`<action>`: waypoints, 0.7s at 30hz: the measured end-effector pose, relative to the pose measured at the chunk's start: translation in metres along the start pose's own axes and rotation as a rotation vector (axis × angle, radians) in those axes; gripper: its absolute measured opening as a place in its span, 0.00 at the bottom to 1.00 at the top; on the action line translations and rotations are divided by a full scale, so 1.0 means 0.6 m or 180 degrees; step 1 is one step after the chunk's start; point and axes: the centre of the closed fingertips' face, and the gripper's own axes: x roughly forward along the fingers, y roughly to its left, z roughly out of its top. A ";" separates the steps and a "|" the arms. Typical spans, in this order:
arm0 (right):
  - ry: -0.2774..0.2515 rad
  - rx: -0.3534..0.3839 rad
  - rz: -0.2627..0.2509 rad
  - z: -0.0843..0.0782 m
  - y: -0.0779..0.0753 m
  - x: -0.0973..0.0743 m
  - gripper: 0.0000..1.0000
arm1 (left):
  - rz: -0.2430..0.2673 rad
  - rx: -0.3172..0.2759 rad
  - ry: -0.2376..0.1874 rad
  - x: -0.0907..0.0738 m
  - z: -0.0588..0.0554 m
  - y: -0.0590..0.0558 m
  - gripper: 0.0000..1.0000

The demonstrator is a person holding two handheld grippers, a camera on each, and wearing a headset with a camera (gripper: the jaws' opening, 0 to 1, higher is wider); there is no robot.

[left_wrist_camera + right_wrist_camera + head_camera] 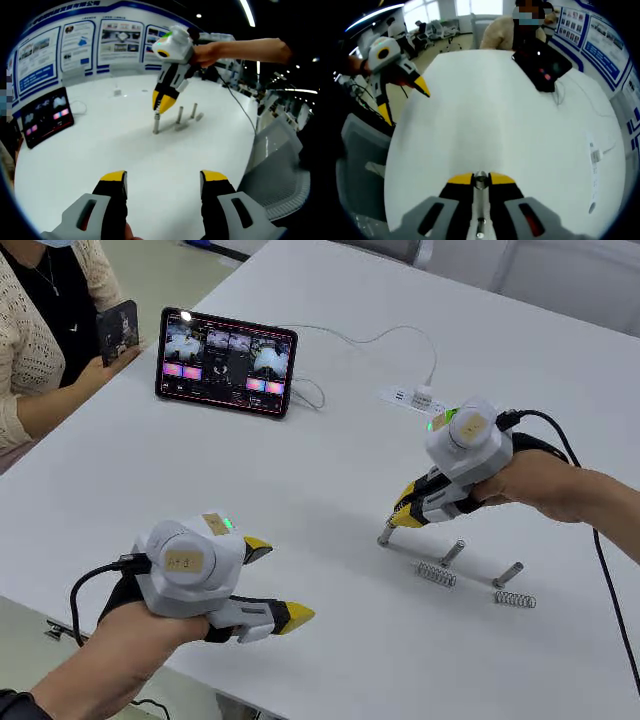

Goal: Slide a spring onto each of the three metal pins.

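Barely, spring (156, 103) in right hand-held gripper (161, 106)

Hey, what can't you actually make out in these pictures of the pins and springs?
Head view: right tool hides the top of the leftmost pin.
Right gripper view: metal piece between shut jaws, blurred; spring or pin unclear.
Head view: tablet screen, too small to read.
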 end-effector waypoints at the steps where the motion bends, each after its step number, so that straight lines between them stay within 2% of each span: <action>1: 0.0013 -0.0011 0.0005 -0.004 -0.002 0.005 0.13 | 0.0000 -0.0001 -0.0001 0.000 0.000 0.000 0.60; 21: 0.0143 -0.0085 0.0057 -0.018 -0.004 0.044 0.13 | 0.0042 -0.0031 0.0005 -0.007 -0.006 0.007 0.59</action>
